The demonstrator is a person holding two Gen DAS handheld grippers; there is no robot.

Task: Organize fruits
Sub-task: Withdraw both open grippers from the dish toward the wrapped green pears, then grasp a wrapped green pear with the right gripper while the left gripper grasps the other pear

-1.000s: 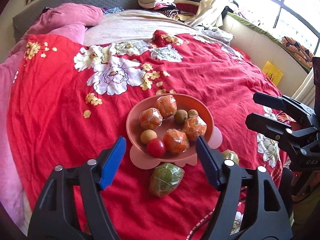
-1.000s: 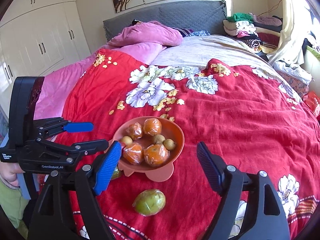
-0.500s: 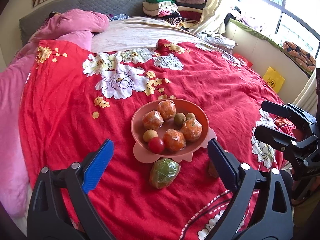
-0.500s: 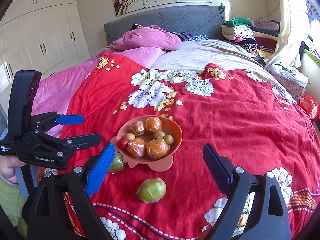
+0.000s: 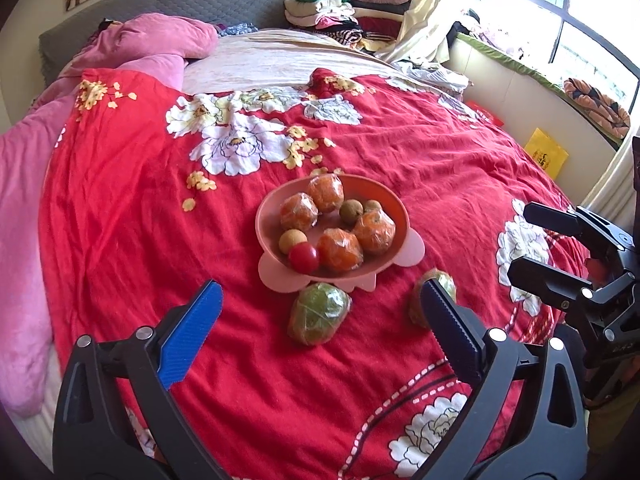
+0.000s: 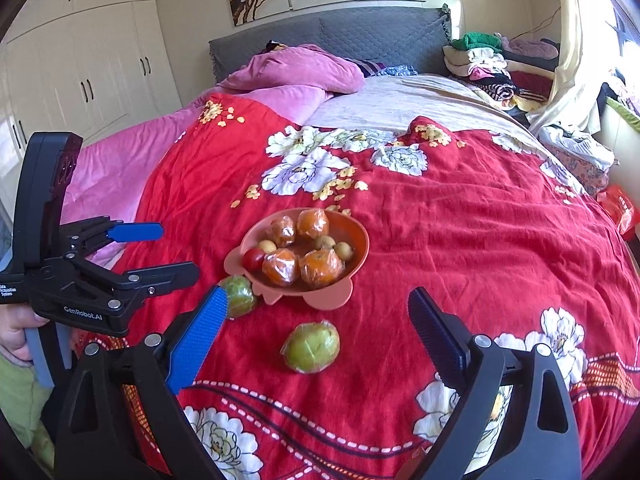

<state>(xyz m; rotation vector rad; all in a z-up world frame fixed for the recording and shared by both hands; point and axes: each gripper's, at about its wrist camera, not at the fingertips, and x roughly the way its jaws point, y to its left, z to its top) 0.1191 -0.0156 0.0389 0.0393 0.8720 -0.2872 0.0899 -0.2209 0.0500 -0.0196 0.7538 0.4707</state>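
Hovering over a red bedspread [image 5: 120, 208], the left tool [image 5: 318, 312] and right tool [image 6: 316, 320] are both spreading wide, empty; two wrapped green fruits [image 5: 319, 314] lie just near the filled pink bowl [image 5: 400, 216], likely awaiting pickup next.

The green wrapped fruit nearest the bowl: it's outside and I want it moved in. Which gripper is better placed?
Probably left: that green fruit lies ahead between the left gripper's opening fingers, beside the bowl. The right gripper faces the other green fruit.
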